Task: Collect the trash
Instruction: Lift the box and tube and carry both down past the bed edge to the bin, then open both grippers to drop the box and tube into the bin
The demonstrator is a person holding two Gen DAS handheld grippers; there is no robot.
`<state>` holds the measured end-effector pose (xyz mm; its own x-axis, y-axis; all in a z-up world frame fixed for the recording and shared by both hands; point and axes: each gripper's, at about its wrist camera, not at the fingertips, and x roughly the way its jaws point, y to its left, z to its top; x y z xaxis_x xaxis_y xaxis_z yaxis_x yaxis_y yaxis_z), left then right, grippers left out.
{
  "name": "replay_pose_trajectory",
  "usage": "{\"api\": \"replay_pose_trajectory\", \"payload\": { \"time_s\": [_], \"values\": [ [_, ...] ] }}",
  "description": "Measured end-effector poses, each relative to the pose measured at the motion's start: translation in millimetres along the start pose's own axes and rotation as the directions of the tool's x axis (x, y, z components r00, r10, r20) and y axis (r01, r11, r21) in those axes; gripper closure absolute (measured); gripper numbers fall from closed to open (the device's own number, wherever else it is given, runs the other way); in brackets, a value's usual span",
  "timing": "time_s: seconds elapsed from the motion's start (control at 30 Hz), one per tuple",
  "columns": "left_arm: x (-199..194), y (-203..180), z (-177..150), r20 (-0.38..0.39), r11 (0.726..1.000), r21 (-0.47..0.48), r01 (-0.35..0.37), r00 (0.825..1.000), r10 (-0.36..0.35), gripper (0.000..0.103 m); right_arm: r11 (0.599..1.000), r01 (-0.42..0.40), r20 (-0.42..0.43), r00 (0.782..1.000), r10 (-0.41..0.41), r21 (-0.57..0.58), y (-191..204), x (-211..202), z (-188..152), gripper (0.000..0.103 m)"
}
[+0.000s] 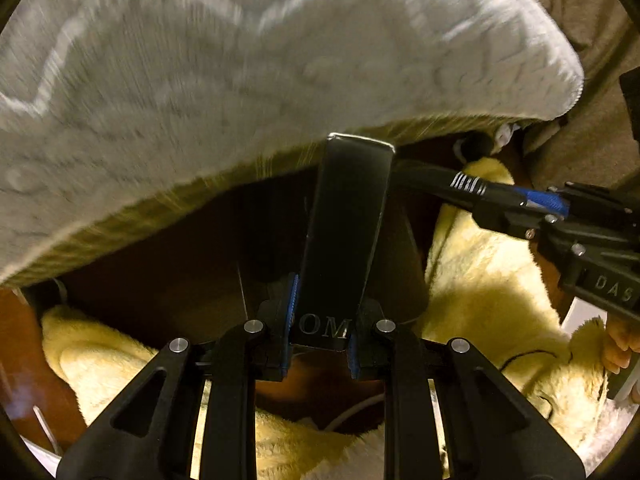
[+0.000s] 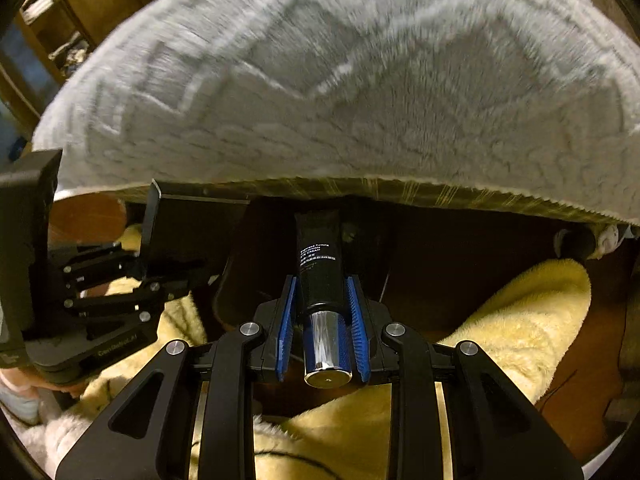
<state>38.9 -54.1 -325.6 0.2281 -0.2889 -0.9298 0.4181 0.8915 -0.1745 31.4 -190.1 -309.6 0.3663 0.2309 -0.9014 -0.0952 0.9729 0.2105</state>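
Grey fleece blanket (image 1: 240, 80) fills the upper half of both views, draped over a dark edge, with a dim brown hollow beneath it and yellow fluffy fabric (image 1: 500, 280) heaped on either side.

Left gripper (image 1: 320, 328) is clenched on a flat black box (image 1: 344, 232), gripped at its lettered near end. Its long axis runs straight out along the fingers, and its far end, with a pale worn rim, points up toward the blanket edge. Right gripper (image 2: 322, 320) grasps a black tube (image 2: 320, 264) of cream between blue pads (image 2: 356, 320). The tube's long axis also lies along the fingers: the chrome cap (image 2: 327, 356) points back at the camera and the flat crimped tail points away into the shadow under the blanket. From the left view the tube crosses just behind the box's far end.

Risks, as I judge them: the two items sit close together, so a careless swing could knock box against tube and twist either one in its grip. The box is held only at one end, so it could lever out if its tip catches the blanket. The tube is round and smooth, so it may slide lengthwise. No bin is visible, and dropping into the fluffy fabric would hide the trash.
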Motion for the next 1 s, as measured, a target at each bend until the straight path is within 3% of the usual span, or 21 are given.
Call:
{"api": "replay_pose_trajectory", "payload": {
  "time_s": [0.2, 0.47, 0.53, 0.67, 0.8, 1.0],
  "values": [
    [36, 5, 6, -0.075, 1.0, -0.012, -0.01, 0.997, 0.009, 0.084, 1.0, 0.011, -0.073, 0.997, -0.009, 0.024, -3, 41, 7, 0.076],
    [51, 6, 6, -0.107, 0.999, -0.033, 0.003, 0.994, -0.007, 0.082, 0.999, -0.003, -0.073, 0.997, 0.006, 0.037, -4, 55, 14, 0.075],
    [49, 6, 5, -0.104, 0.999, -0.033, -0.005, 0.995, 0.001, 0.071, 0.999, -0.004, -0.064, 0.998, 0.007, 0.036, -5, 53, 16, 0.074],
    [40, 10, 7, -0.086, 0.999, -0.036, -0.023, 0.996, 0.02, 0.061, 0.999, 0.004, -0.021, 1.0, -0.003, 0.044, -3, 34, 24, 0.053],
    [19, 16, 8, -0.041, 0.997, -0.047, -0.055, 0.998, 0.053, 0.054, 0.998, 0.008, 0.038, 0.999, -0.01, 0.059, -8, 10, 29, 0.051],
    [-37, 18, 14, 0.092, 0.992, -0.044, -0.116, 0.989, 0.119, 0.035, 0.997, 0.024, 0.208, 0.977, -0.038, 0.069, -13, -47, 40, 0.033]
  ]
}}
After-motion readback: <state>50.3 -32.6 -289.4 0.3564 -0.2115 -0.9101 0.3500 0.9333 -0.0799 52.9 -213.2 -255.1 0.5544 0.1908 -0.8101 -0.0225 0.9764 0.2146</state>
